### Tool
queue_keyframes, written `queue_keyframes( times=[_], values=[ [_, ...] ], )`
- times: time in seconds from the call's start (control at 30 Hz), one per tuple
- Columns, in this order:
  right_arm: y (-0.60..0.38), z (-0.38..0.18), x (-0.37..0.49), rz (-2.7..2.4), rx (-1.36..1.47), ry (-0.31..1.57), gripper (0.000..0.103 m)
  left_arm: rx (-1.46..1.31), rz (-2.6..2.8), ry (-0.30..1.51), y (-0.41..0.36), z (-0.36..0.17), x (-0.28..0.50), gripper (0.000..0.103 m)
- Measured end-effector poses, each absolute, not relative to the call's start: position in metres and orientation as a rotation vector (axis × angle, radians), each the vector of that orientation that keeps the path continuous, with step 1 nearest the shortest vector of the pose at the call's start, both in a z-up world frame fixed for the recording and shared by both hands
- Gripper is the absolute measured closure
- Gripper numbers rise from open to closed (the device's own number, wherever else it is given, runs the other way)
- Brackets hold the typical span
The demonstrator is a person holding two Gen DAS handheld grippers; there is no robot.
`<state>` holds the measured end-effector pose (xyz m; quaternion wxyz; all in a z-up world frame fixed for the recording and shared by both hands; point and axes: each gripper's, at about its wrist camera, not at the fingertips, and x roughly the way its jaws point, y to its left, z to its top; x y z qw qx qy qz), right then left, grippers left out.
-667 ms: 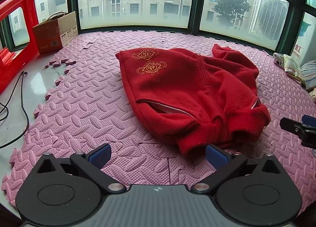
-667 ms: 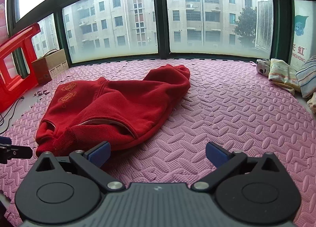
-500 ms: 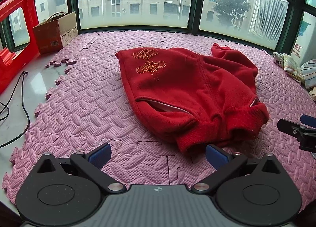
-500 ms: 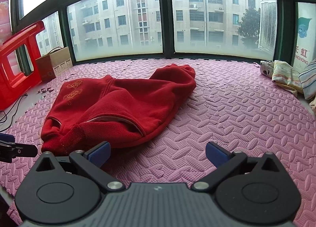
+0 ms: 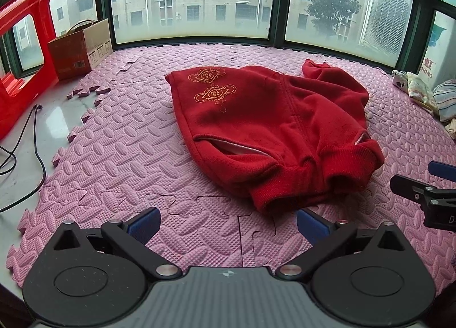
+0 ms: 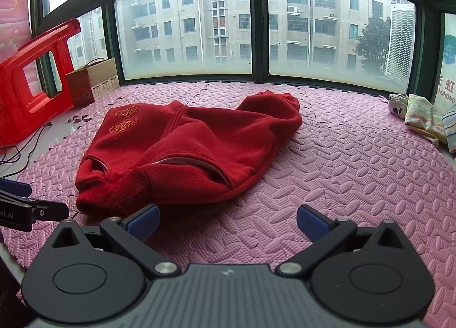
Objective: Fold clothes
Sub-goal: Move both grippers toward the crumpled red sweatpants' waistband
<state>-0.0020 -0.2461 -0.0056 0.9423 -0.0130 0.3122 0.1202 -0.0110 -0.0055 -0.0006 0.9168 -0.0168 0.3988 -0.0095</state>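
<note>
- Covering the whole floor is a pink foam mat (image 5: 119, 151) of interlocking tiles, running up to the windows.
- Lying crumpled on the middle of that mat is the red sweater (image 5: 270, 128), ribbed hem nearest the cameras, gold embroidery on the far left part, and 1 sleeve (image 6: 270, 108) trailing off toward the windows.
- Standing at the far left is a red plastic stool (image 6: 31, 82), with a cardboard box (image 5: 79, 48) just beside it and a black cable (image 5: 34, 139) curling over the bare floor.
- Sitting at the far right edge is a small pile of folded cloths (image 6: 421, 117), well apart from the sweater.
- Hovering just short of the hem is the left gripper (image 5: 228, 224), fingers spread wide and holding nothing.
- Hanging low near the hem's right corner is the right gripper (image 6: 226, 221), likewise spread apart and empty.
- Judging by the thick fleece, the sweater is looking soft, floppy and fairly light, likely sagging and bunching when lifted, but grippy rather than slippery.
- Looking like the firmest hold is the ribbed hem (image 5: 287, 188); pinching its 2 outer corners, 1 per gripper, should be letting the body be pulled flat before any fold.
</note>
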Motion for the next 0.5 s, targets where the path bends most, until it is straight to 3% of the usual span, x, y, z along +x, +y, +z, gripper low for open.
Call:
queue_keyframes(
  times=[0.5],
  values=[
    [-0.2422, -0.0063, -0.0036, 0.261, -0.046, 0.647, 0.000, -0.017, -0.013, 0.836, -0.0085, -0.0053, -0.0059, 0.000]
  ],
)
